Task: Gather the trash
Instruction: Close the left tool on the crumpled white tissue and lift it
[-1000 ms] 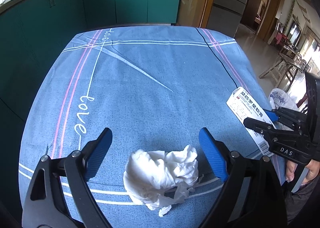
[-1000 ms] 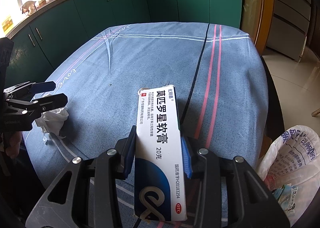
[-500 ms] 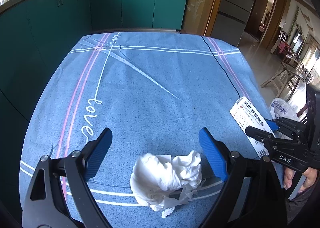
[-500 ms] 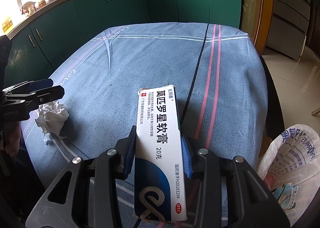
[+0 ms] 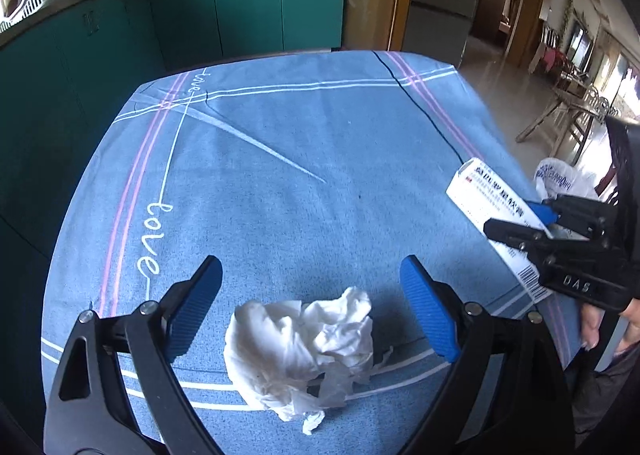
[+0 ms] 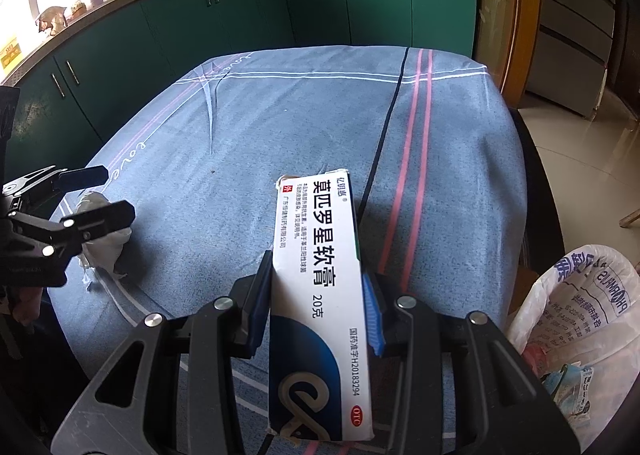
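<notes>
Plainly the table (image 5: pixel 280 159), under its blue cloth with pink and white stripes, is the biggest thing here, and only two bits of rubbish concern it; beside its right edge a white plastic bag (image 6: pixel 580 319) stands open with scraps already inside, which I take to be where the rubbish goes. The box (image 6: pixel 320 275) is a long white carton with dark print and a blue end; it looks light and fairly stiff, though thin card would dent under a hard squeeze; the right tool (image 6: pixel 320 299) is clamped across its long sides near the middle, holding it tilted above the cloth, a sensible place to hold since the flat sides give the pads purchase. The tissue (image 5: pixel 304 347) is a crumpled white wad lying on the cloth near the front edge, between the blue pads of the left tool (image 5: pixel 316 307) but not touched by them; the jaws have just been spreading a little wider and stand well apart. It should be nearly weightless and soft, collapsing under any pinch; I would close on the thick middle of the wad, since the loose tags at its near side would likely tear or slip.
</notes>
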A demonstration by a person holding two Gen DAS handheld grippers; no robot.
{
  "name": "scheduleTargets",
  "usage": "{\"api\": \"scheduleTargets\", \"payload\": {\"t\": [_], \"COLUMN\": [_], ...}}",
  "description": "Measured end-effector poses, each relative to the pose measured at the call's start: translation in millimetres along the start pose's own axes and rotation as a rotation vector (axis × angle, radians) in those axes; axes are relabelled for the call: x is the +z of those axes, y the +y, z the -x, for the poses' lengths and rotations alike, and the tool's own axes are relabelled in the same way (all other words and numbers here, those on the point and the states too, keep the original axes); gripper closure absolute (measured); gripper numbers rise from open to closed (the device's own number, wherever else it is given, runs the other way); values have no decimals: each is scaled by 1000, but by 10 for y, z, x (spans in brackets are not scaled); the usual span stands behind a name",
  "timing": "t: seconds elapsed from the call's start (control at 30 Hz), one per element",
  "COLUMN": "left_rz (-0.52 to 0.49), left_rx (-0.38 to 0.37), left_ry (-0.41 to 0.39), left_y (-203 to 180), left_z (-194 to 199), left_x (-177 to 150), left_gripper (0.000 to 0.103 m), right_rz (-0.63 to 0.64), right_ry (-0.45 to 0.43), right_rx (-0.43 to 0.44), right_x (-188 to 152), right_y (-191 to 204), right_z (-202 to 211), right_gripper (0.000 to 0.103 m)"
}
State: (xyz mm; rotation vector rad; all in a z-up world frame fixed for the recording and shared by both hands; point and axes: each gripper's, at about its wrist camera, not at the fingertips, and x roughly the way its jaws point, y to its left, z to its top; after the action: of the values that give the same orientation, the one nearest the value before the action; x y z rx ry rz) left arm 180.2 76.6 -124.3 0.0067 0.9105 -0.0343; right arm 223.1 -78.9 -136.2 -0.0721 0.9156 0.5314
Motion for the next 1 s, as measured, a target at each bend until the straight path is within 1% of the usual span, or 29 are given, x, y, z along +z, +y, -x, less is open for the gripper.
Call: {"api": "scheduleTargets", "payload": {"t": [0.1,0.23,0.33,0.4,0.5,0.57,0.67,0.7,0.73,0.8,0.83,1.0], "left_rz": [50,116,122,108,80,62,41,40,41,43,43,34], "left_rx": [0,-6,-19,-17,-35,-44,-39,-39,-40,-42,-42,-31], "left_ry": [1,6,10,9,18,22,25,25,25,29,35,51], "left_y": [91,228,259,239,182,145,95,90,91,90,89,86], "left_z": [52,117,120,116,95,80,55,50,49,40,28,-24], "left_x": [-84,-295,-348,-356,-374,-383,-383,-380,-382,-385,-385,-389], "left_gripper": [13,13,13,13,22,31,34,34,34,32,32,28], "right_rz": [1,14,20,21,15,6,-5,-7,-8,-14,-18,-23], "right_ry": [3,2,2,2,2,2,1,1,-1,-14,-18,-15], "right_rx": [-8,-15,-7,-5,-6,-5,0,1,2,3,7,12], "right_x": [-1,12,15,12,5,1,-1,2,3,14,25,68], "right_y": [4,39,58,58,41,21,1,1,7,17,22,56], "right_z": [-3,-7,-11,-7,-9,-5,2,0,-1,0,-5,-65], "right_gripper": [63,63,63,63,63,63,63,60,53,43,41,39]}}
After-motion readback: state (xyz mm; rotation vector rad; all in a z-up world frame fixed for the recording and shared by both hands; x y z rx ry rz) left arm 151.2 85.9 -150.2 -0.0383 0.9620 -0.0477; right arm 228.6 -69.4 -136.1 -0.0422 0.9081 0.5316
